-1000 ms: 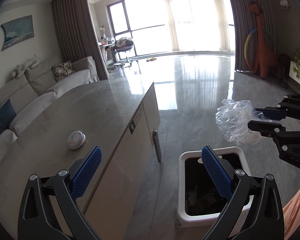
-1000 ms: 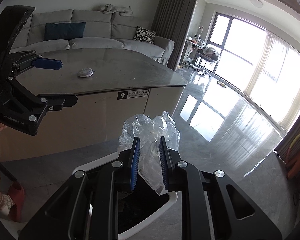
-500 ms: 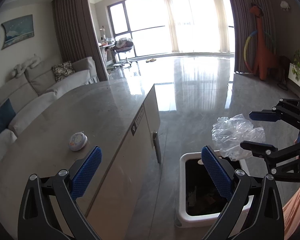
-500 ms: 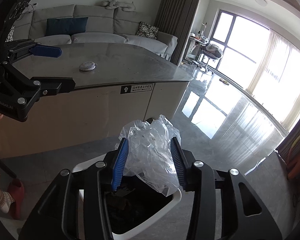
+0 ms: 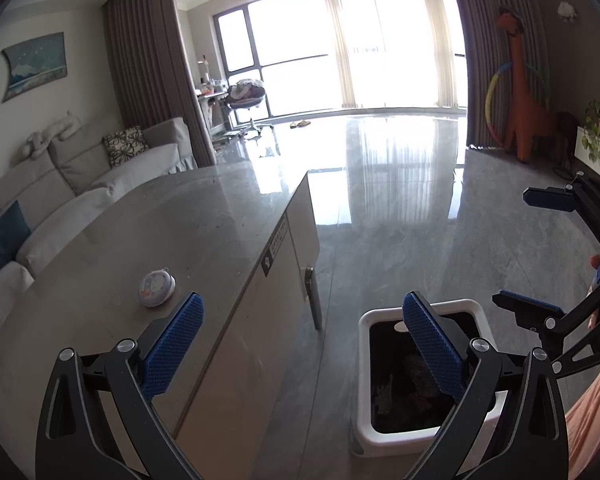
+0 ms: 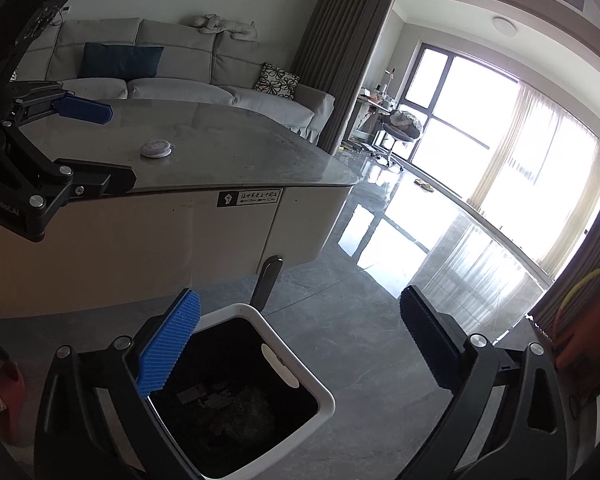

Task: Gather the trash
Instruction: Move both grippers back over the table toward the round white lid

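Note:
A white-rimmed trash bin (image 5: 380,432) with a black liner stands on the floor beside the table; it also shows in the right wrist view (image 6: 324,404), with dark trash at its bottom. My right gripper (image 6: 300,340) is open and empty just above the bin; it also shows in the left wrist view (image 5: 540,252). My left gripper (image 5: 300,344) is open and empty over the table's edge; it also shows in the right wrist view (image 6: 96,144). A small round white object (image 5: 156,289) lies on the grey table (image 5: 172,232). The clear plastic bag is out of sight.
A light sofa (image 5: 80,184) runs behind the table. The glossy grey floor (image 5: 400,208) stretches to big windows. An orange giraffe toy (image 5: 520,96) and a plant (image 5: 598,128) stand at the right wall. A red slipper (image 6: 8,396) is at the lower left.
My right gripper opened wide and let go of the clear plastic bag, which has dropped from view over the bin. My left gripper has stayed open and nearly still.

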Demonstrator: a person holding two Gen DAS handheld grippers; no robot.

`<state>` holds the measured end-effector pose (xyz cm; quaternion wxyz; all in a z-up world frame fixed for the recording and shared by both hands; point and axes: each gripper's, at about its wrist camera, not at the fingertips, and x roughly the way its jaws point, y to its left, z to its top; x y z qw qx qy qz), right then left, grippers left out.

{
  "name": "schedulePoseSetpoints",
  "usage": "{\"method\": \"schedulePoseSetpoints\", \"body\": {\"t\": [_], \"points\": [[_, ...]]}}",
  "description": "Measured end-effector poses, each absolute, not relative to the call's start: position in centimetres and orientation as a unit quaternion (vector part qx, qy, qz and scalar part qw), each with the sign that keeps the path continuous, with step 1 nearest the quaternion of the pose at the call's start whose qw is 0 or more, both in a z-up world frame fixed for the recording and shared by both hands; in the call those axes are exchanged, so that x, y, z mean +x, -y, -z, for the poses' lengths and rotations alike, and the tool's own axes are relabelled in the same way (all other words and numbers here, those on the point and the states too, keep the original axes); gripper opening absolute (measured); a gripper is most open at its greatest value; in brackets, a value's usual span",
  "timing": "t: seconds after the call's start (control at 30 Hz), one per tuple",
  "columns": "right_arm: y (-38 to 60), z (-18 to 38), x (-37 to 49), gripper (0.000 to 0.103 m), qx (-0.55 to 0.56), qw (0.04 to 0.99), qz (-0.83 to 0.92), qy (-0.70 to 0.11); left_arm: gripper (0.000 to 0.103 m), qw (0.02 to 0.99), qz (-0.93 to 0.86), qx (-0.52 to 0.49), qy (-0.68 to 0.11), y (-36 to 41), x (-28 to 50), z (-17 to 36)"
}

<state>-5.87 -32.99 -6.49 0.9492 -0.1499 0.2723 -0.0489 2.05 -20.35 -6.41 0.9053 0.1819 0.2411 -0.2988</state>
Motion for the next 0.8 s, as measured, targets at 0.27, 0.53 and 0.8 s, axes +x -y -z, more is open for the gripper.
{"method": "schedulePoseSetpoints", "body": {"t": [0.27,0.53,0.8], "points": [[32.9,6.1,-5.8,0.099,-0.144,0.954,0.05,-0.259,0.099,0.907,0.296,0.18,-0.24,20.1,2.1,6.1],[32.4,6.0,-5.6,0.099,-0.15,0.956,0.051,-0.249,0.099,0.911,0.289,0.171,-0.241,19.3,2.4,5.7],[31.9,5.7,-5.4,0.099,-0.154,0.956,0.046,-0.245,0.099,0.913,0.285,0.168,-0.24,18.8,2.7,5.5]]}}
